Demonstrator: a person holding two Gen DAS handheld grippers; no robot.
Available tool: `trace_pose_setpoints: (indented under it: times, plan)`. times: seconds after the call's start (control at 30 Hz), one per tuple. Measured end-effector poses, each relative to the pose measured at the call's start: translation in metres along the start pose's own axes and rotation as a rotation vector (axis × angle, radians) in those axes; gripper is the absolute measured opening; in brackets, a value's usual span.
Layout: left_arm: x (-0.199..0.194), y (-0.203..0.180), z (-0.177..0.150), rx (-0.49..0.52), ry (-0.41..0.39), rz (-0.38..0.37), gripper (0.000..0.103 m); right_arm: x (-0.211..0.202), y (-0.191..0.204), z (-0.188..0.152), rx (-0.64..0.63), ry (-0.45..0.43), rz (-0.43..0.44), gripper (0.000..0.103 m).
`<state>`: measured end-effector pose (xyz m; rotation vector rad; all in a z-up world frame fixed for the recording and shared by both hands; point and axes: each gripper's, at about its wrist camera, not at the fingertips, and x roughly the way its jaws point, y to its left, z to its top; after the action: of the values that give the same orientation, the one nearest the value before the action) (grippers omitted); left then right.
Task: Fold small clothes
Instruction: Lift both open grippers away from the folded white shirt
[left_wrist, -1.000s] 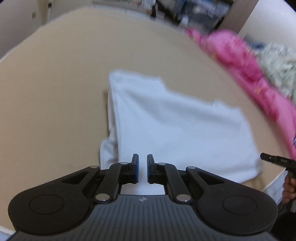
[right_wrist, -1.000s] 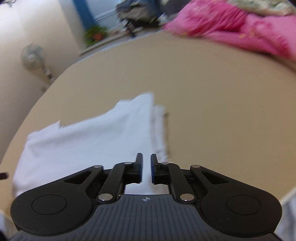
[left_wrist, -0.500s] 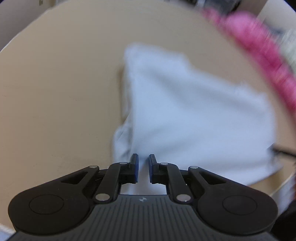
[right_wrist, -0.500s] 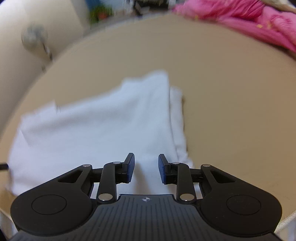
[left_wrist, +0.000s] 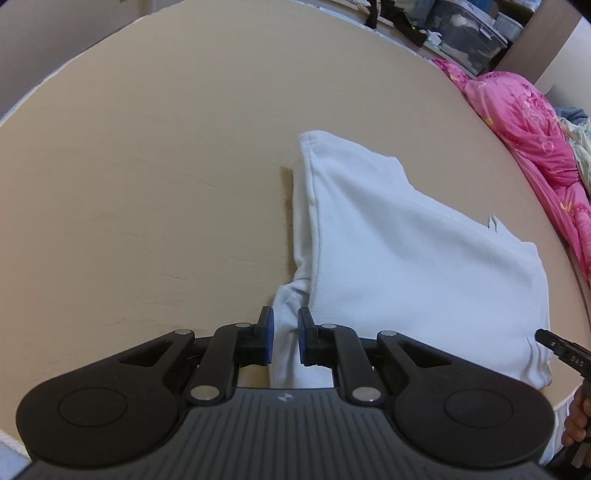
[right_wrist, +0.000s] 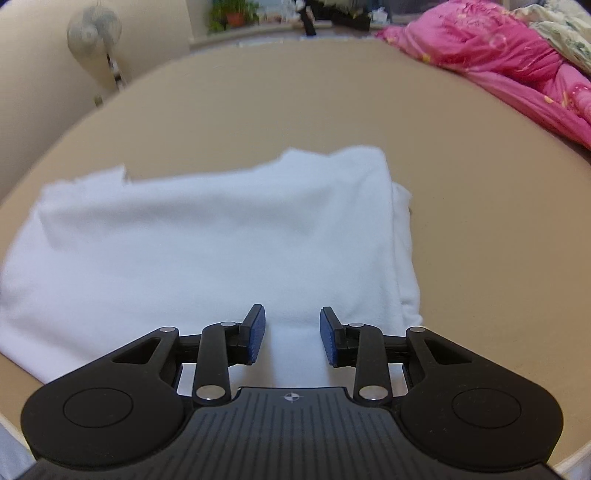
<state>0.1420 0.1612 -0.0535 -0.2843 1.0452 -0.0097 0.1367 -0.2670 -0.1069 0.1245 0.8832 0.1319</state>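
Left wrist view: my left tongs (left_wrist: 283, 338) stand narrowly parted, empty, over the white garment (left_wrist: 406, 258) on the tabletop (left_wrist: 147, 166).

Right wrist view: my right tongs (right_wrist: 292, 334) are opening, empty, above the garment's near edge. Risk: pinching one layer only would undo the fold.

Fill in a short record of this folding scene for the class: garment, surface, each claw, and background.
garment: white garment, folded, lying flat
surface: tan table
left claw: narrow gap, over the garment's near left corner, gripping nothing
right claw: jaws opening, above the garment's near edge, nothing between them
background: pink quilt at the table's far right; standing fan
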Motion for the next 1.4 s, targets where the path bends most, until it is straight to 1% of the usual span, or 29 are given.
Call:
trace_pose_setpoints:
  times: [0.07, 0.1, 0.13, 0.17, 0.2, 0.23, 0.3, 0.33, 0.37, 0.4, 0.43, 0.47, 0.5, 0.53, 0.57, 0.6, 0.67, 0.77, 0.83, 0.87, 0.93, 1.0, 1.1, 1.17, 1.2, 1.23, 1.3, 1.33, 1.4]
  plan:
    - [-0.004, 0.005, 0.000, -0.003, -0.007, -0.001, 0.016, -0.005, 0.006, -0.001, -0.008, -0.030, -0.013, 0.036]
    - [-0.005, 0.005, -0.001, -0.003, -0.010, -0.001, 0.016, -0.005, 0.008, -0.002, -0.017, -0.030, -0.021, 0.040]
    - [-0.008, 0.007, -0.003, -0.001, -0.014, 0.000, 0.016, 0.000, 0.011, -0.004, -0.027, -0.012, -0.038, 0.041]
    - [-0.010, 0.008, -0.004, 0.001, -0.016, 0.003, 0.016, 0.008, 0.011, -0.005, -0.038, 0.032, -0.067, 0.041]
    - [-0.014, 0.010, -0.005, 0.003, -0.020, 0.006, 0.016, 0.027, 0.011, -0.006, -0.048, 0.090, -0.088, 0.042]
    - [-0.019, 0.012, -0.007, 0.004, -0.026, 0.010, 0.016, 0.030, 0.011, -0.011, -0.055, 0.099, -0.098, 0.043]
    - [-0.030, 0.019, -0.009, 0.003, -0.045, 0.009, 0.016, 0.023, 0.017, -0.009, -0.051, 0.069, -0.120, 0.043]
    - [-0.037, 0.023, -0.010, 0.005, -0.057, 0.009, 0.016, 0.017, 0.020, -0.010, -0.036, 0.043, -0.115, 0.043]
    - [-0.041, 0.027, -0.010, 0.009, -0.070, 0.011, 0.018, 0.011, 0.024, -0.012, -0.022, 0.019, -0.109, 0.043]
    - [-0.047, 0.031, -0.010, 0.015, -0.086, 0.017, 0.023, 0.006, 0.032, -0.015, -0.022, 0.004, -0.117, 0.043]
    - [-0.054, 0.036, -0.011, 0.023, -0.104, 0.028, 0.024, 0.002, 0.045, -0.019, -0.038, -0.009, -0.126, 0.043]
    - [-0.060, 0.042, -0.011, 0.029, -0.118, 0.037, 0.024, -0.005, 0.061, -0.024, -0.058, -0.032, -0.118, 0.043]
    - [-0.067, 0.050, -0.011, 0.031, -0.131, 0.044, 0.024, -0.013, 0.076, -0.030, -0.072, -0.056, -0.100, 0.037]
    - [-0.073, 0.057, -0.012, 0.032, -0.144, 0.051, 0.024, -0.017, 0.090, -0.031, -0.085, -0.078, -0.074, 0.021]
    - [-0.080, 0.066, -0.013, 0.032, -0.156, 0.059, 0.024, -0.020, 0.107, -0.034, -0.097, -0.099, -0.039, 0.013]
    - [-0.085, 0.074, -0.014, 0.030, -0.167, 0.066, 0.024, -0.020, 0.124, -0.037, -0.108, -0.115, 0.002, 0.008]
    - [-0.096, 0.092, -0.017, 0.009, -0.185, 0.077, 0.024, -0.023, 0.160, -0.043, -0.131, -0.150, 0.056, 0.008]
    - [-0.108, 0.123, -0.017, -0.071, -0.191, 0.069, 0.024, -0.021, 0.218, -0.053, -0.202, -0.184, 0.152, 0.009]
    - [-0.112, 0.139, -0.016, -0.123, -0.188, 0.070, 0.024, -0.016, 0.253, -0.058, -0.282, -0.184, 0.197, 0.017]
    - [-0.114, 0.145, -0.016, -0.143, -0.187, 0.069, 0.024, -0.012, 0.270, -0.062, -0.328, -0.182, 0.218, 0.025]
    - [-0.116, 0.155, -0.014, -0.183, -0.186, 0.050, 0.024, -0.007, 0.300, -0.070, -0.413, -0.177, 0.251, 0.036]
    - [-0.117, 0.158, -0.011, -0.196, -0.186, 0.037, 0.024, 0.000, 0.327, -0.079, -0.496, -0.150, 0.256, 0.040]
    - [-0.116, 0.156, -0.009, -0.186, -0.188, 0.035, 0.024, 0.016, 0.348, -0.089, -0.593, -0.112, 0.219, 0.040]
    - [-0.112, 0.151, -0.009, -0.182, -0.186, 0.031, 0.024, 0.024, 0.355, -0.095, -0.650, -0.086, 0.179, 0.038]
    - [-0.112, 0.150, -0.008, -0.182, -0.185, 0.026, 0.024, 0.026, 0.357, -0.096, -0.664, -0.092, 0.177, 0.032]
    - [-0.111, 0.149, -0.008, -0.183, -0.184, 0.023, 0.024, 0.026, 0.357, -0.095, -0.668, -0.098, 0.175, 0.015]
    - [-0.109, 0.148, -0.007, -0.185, -0.182, 0.020, 0.024, 0.023, 0.359, -0.092, -0.672, -0.092, 0.151, 0.010]
    - [-0.107, 0.147, -0.007, -0.187, -0.179, 0.020, 0.024, 0.025, 0.357, -0.087, -0.654, -0.081, 0.163, 0.008]
    - [-0.104, 0.144, -0.005, -0.192, -0.172, 0.021, 0.024, 0.024, 0.351, -0.076, -0.603, -0.066, 0.191, 0.007]
